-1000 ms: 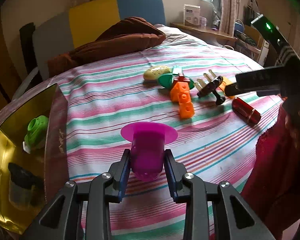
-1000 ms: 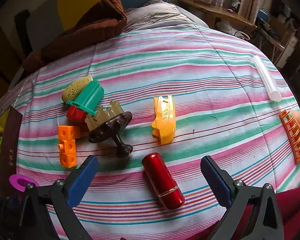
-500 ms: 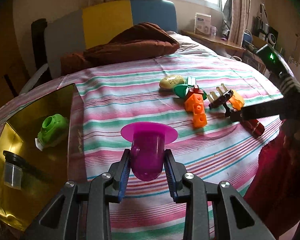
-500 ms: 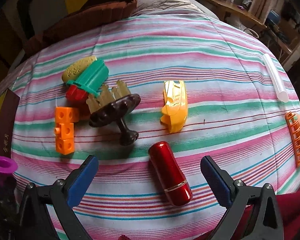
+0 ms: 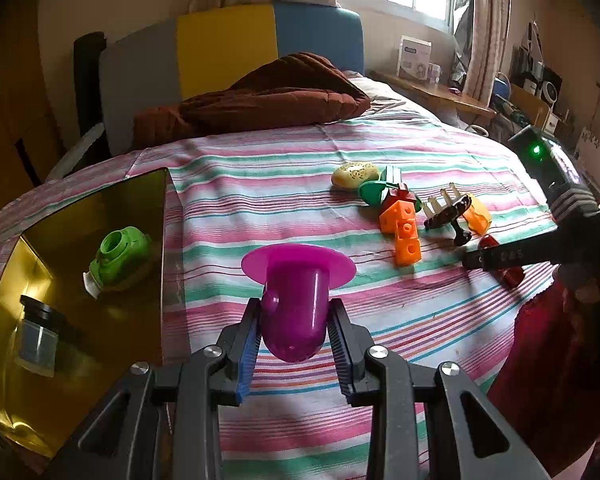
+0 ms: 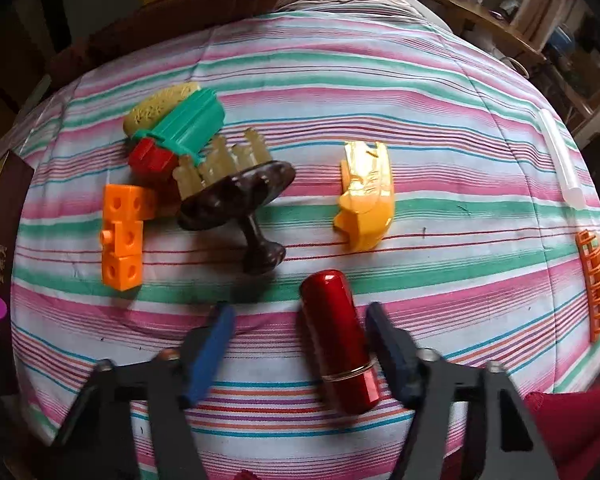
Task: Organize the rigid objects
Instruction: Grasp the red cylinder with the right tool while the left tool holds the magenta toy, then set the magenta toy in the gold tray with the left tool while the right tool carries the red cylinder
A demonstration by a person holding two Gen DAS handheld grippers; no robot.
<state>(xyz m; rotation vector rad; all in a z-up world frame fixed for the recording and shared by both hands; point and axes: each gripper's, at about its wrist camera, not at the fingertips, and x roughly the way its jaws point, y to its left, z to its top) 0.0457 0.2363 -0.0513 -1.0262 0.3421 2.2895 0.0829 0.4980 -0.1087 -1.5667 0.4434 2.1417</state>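
Note:
My left gripper [image 5: 295,312] is shut on a purple flanged cup [image 5: 296,280], held above the striped bedspread beside a gold box [image 5: 80,208]. In the right wrist view a red metallic cylinder [image 6: 336,344] lies between the fingers of my right gripper [image 6: 299,314]. Its jaws are closing. The right finger is against the cylinder and the left finger stands well apart from it. The left wrist view shows the right gripper [image 5: 500,258] over the cylinder [image 5: 504,276] at the bed's right side.
The gold box holds a green toy [image 5: 120,254] and a small jar [image 5: 36,340]. Orange blocks [image 6: 122,236], a brown pronged massager [image 6: 236,196], a green and red toy [image 6: 180,132] and a yellow piece [image 6: 366,196] lie beyond the cylinder. An orange clip [image 6: 594,284] and clear tube [image 6: 560,156] lie far right.
The right jaws have narrowed from wide open around the red cylinder, and that gripper has sunk closer to it. The left gripper keeps the purple cup, with more of the gold box in sight.

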